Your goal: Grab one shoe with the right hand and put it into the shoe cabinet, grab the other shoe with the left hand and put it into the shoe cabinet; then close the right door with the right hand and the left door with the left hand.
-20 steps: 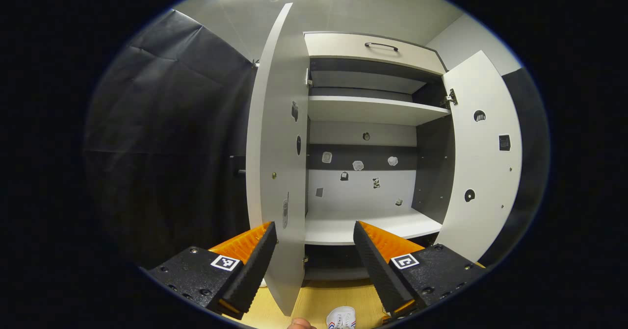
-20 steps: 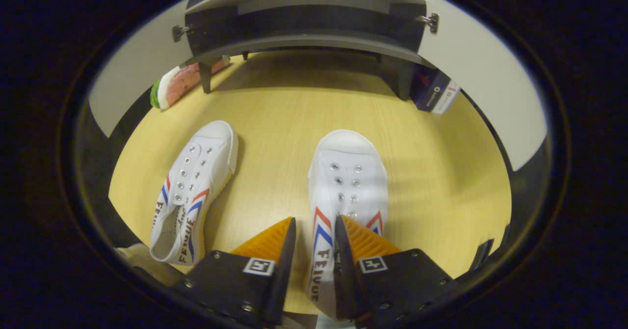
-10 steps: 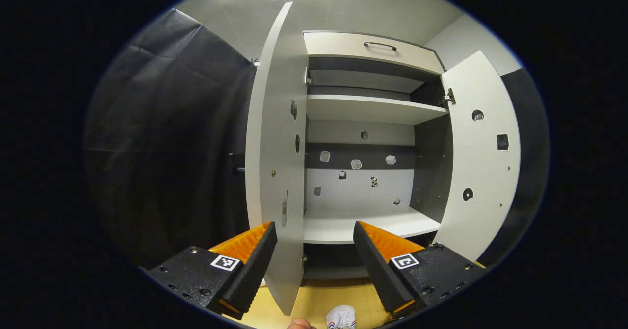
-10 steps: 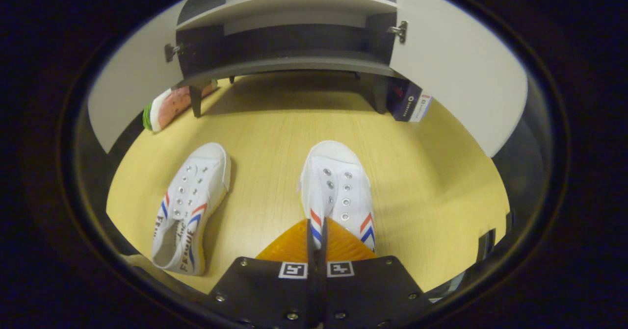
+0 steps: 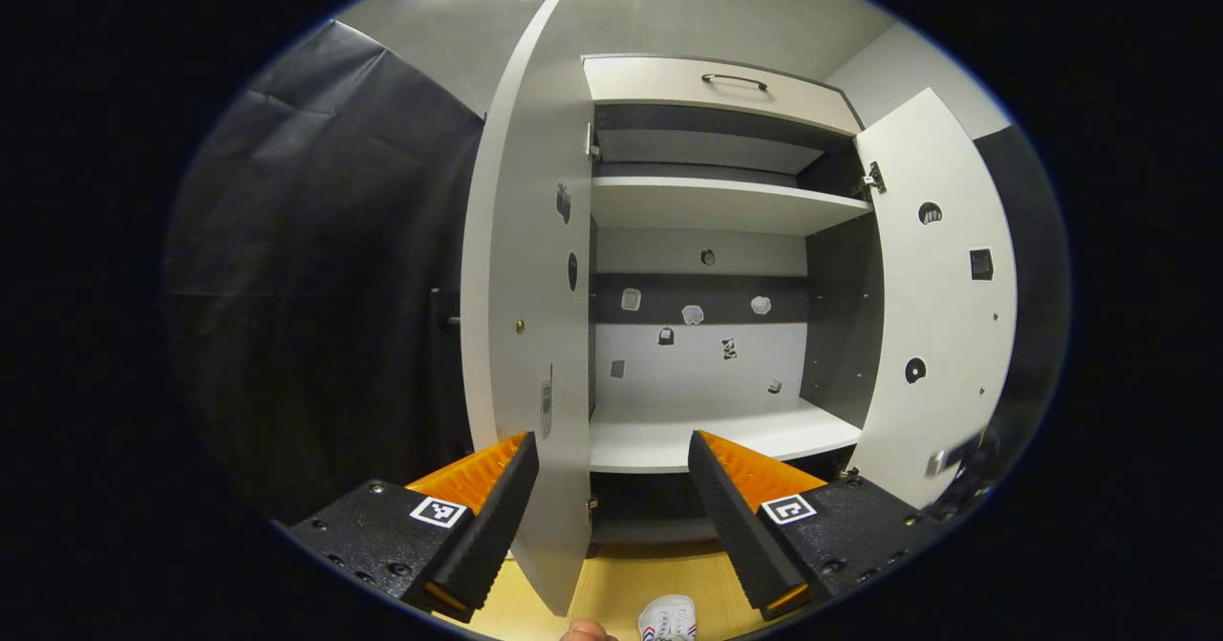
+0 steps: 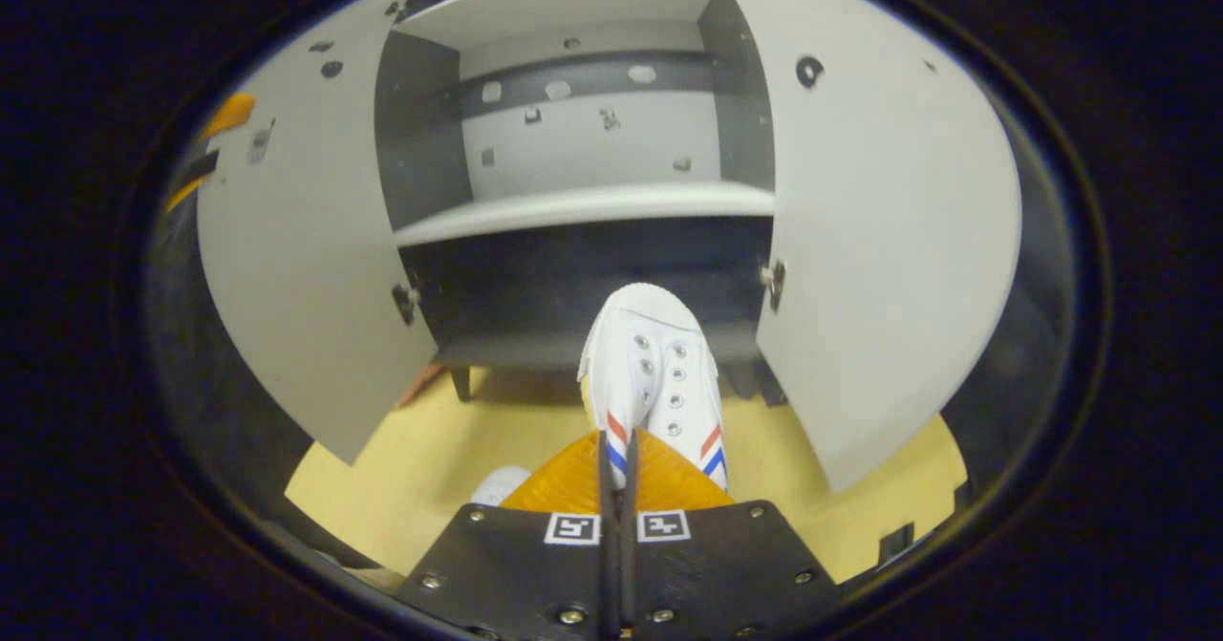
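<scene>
The right gripper (image 6: 617,450) pinches one white shoe (image 6: 654,373) up in front of the open shoe cabinet (image 6: 583,206), not inside yet. The left gripper (image 5: 611,488) waits with fingers spread. The other shoe (image 5: 667,617) probably sits on the floor. Both doors stay open.

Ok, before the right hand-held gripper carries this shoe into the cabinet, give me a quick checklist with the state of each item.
1. Right hand-held gripper shut on the white canvas shoe with red and blue stripes: ok.
2. Shoe lifted off the yellow wooden floor: ok.
3. Left grey cabinet door open: ok.
4. Right grey cabinet door open: ok.
5. White lower shelf free of things: ok in the part seen.
6. Left hand-held gripper open, ready for the second white shoe: ok.
</scene>
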